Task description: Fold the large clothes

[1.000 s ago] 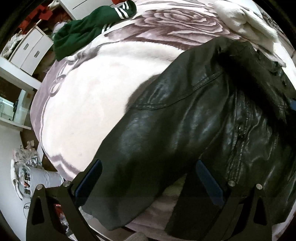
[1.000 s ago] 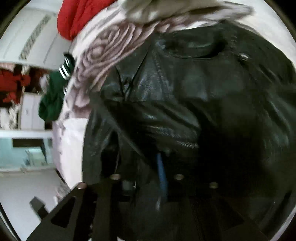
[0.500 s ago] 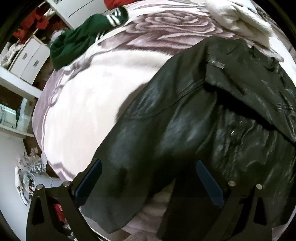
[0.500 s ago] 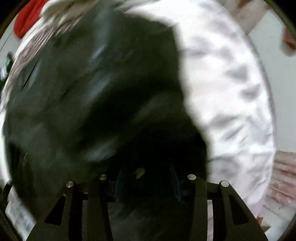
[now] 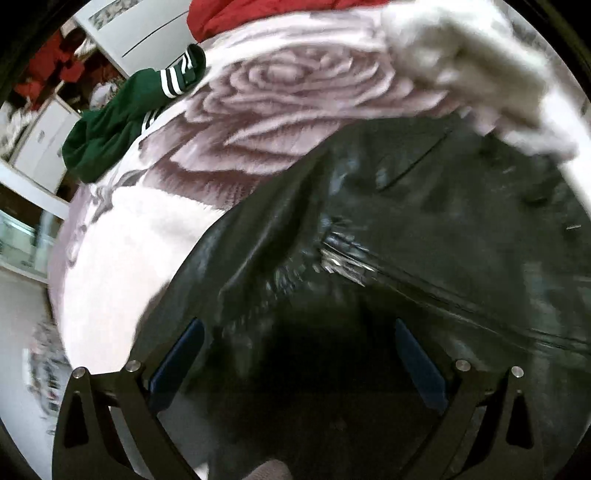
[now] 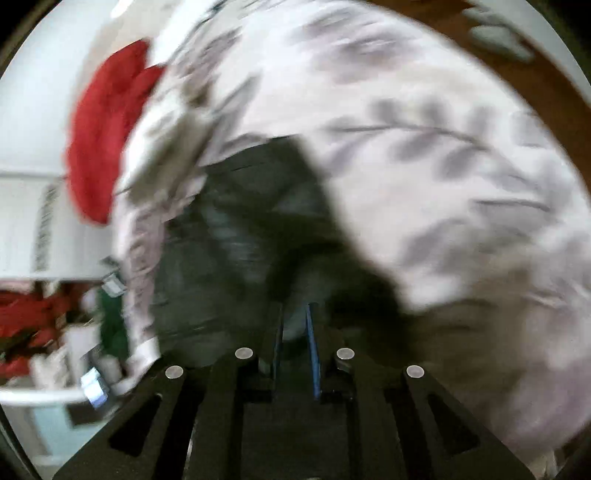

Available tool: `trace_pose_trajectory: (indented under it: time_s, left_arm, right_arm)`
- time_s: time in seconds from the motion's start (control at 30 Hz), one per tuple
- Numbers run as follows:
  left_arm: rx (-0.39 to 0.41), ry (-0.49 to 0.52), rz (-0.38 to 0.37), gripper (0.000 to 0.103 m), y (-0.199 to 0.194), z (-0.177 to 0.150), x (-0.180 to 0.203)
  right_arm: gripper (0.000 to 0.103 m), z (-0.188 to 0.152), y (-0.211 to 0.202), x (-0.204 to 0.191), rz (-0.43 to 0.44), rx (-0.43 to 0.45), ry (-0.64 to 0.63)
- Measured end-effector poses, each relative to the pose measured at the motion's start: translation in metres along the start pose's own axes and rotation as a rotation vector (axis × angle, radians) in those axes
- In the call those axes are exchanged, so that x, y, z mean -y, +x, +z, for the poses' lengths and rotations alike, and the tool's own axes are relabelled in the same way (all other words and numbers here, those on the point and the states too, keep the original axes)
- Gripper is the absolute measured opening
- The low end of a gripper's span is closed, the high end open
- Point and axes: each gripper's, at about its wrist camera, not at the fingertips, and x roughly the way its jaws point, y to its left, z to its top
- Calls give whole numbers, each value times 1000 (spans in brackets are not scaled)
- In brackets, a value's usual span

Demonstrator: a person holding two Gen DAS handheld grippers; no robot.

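Note:
A black leather jacket (image 5: 424, 229) lies on a bed with a pale rose-pattern blanket (image 5: 288, 96). My left gripper (image 5: 295, 354) is open, its blue-padded fingers (image 5: 177, 362) spread wide just above the jacket's lower part. In the blurred right wrist view the jacket (image 6: 258, 229) lies ahead on the blanket (image 6: 424, 166). My right gripper (image 6: 295, 325) has its jaws nearly together at the jacket's edge; the blur hides whether leather is pinched between them.
A green garment with white stripes (image 5: 122, 125) lies at the bed's far left edge. A red garment (image 5: 266, 14) and a grey-white garment (image 5: 472, 70) lie at the far end. White drawers (image 5: 40, 144) stand left of the bed.
The jacket's right side has been folded over onto its body. My left gripper has moved in closer over the jacket. My right gripper swung right, then closed its jaws at the jacket's edge.

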Motion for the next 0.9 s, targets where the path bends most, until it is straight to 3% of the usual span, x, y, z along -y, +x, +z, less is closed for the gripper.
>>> trace_pose_trajectory:
  time_s: [0.07, 0.13, 0.2, 0.27, 0.33, 0.43, 0.47, 0.5, 0.6, 0.67, 0.8, 0.9]
  left_arm:
    - [-32, -10, -16, 103, 17, 3, -2]
    - [-31, -38, -51, 103, 21, 2, -8]
    - [-16, -38, -59, 103, 17, -1, -11]
    - [-8, -52, -60, 103, 14, -7, -14]
    - [-24, -87, -71, 103, 10, -10, -21]
    - [-33, -196, -145, 103, -10, -30, -46]
    - [-32, -239, -171, 103, -20, -41, -57]
    - [-32, -287, -191, 103, -32, -57, -71]
    - [-68, -437, -224, 103, -57, -120, -123]
    - [-136, -592, -229, 103, -60, -175, -168]
    - [-266, -908, -280, 103, -31, -269, -235]
    - [-257, -1226, -438, 99, 6, -332, -269]
  right_arm:
    - [14, 17, 28, -13, 7, -56, -59]
    - [13, 29, 51, -2, -130, -55, -50]
    - [0, 39, 83, 10, -222, -95, -40]
    - [0, 55, 109, 15, -262, -139, -29]
    - [0, 56, 109, 2, -300, -149, -66]
    - [20, 44, 97, -17, -290, -163, -106]
    - [40, 33, 89, -25, -277, -168, -119]
    - [50, 21, 79, -32, -260, -174, -137]
    - [51, 3, 71, -56, -221, -213, -181]
    - [51, -14, 73, -66, -200, -252, -190]
    - [51, -41, 96, -87, -196, -322, -172]
    - [51, -61, 134, -108, -189, -378, -165]
